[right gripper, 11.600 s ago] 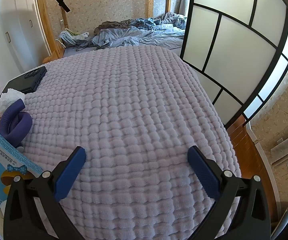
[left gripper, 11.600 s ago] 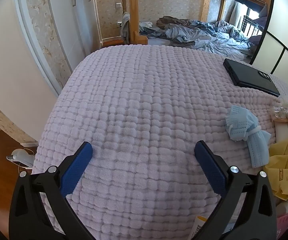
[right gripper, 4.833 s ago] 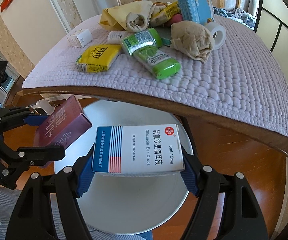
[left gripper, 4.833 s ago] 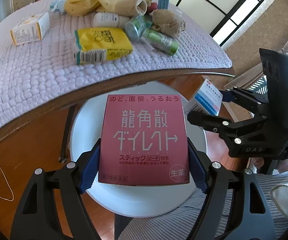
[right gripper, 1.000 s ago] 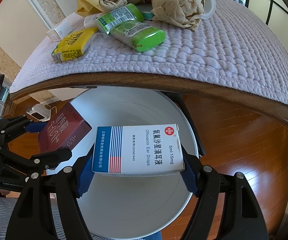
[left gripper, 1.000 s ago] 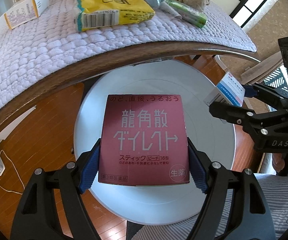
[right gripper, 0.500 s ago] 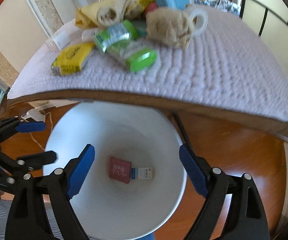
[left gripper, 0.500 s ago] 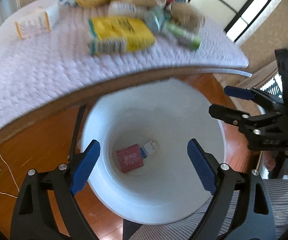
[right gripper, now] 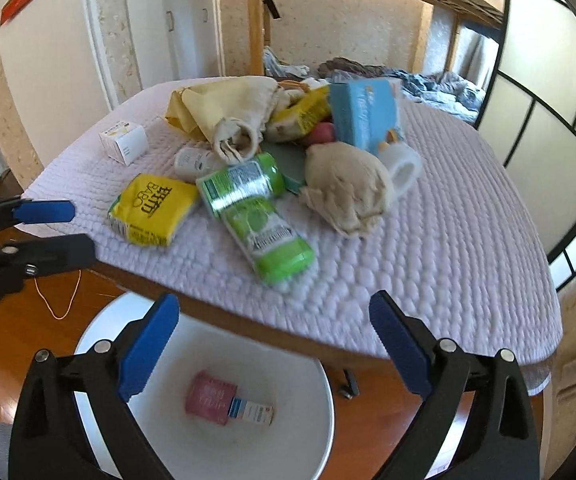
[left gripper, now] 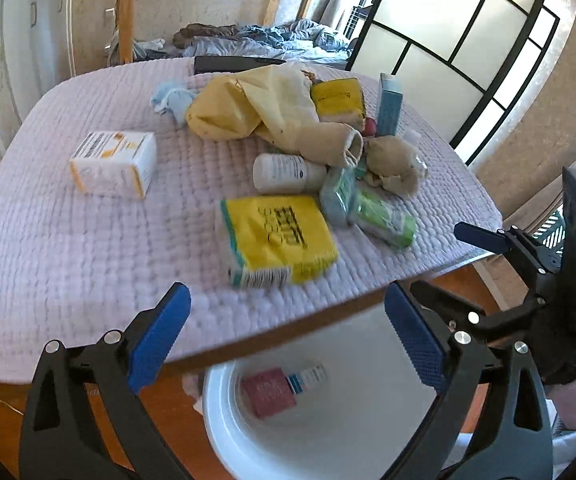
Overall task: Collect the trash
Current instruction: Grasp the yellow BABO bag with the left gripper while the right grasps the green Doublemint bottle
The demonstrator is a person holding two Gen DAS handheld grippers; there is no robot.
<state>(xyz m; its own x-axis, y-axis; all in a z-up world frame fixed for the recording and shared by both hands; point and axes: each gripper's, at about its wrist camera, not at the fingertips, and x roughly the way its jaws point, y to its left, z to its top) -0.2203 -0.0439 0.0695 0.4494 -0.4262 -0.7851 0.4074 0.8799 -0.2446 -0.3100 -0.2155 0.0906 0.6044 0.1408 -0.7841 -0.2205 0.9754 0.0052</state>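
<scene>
The left gripper stands with its jaws wide apart and nothing between them; they have just been opening. The right gripper is the same: jaws spread, just opened, empty. Both hang over the near edge of the surface, which is covered by a pale lilac quilted cloth, and over a white bin that stands on the wooden floor just below that edge.

At the bottom of the bin lie a pink box and a small blue-and-white box, end to end and touching.

The rest of the trash lies on the surface. Nearest the near edge is a yellow packet, flat on the cloth. Just beside it, toward the right edge, lie a green can and a green tube, the two touching. Behind them sits a crumpled brown paper ball, with a roll of clear tape against it. A white bottle lies on its side near the middle, under the mouth of a cream cloth bag that is heaped on a yellow bag. A blue carton stands upright behind the paper ball. A white-and-orange box lies alone, well apart toward the left edge. A crumpled blue face mask lies near the far edge, beside the yellow bag.
</scene>
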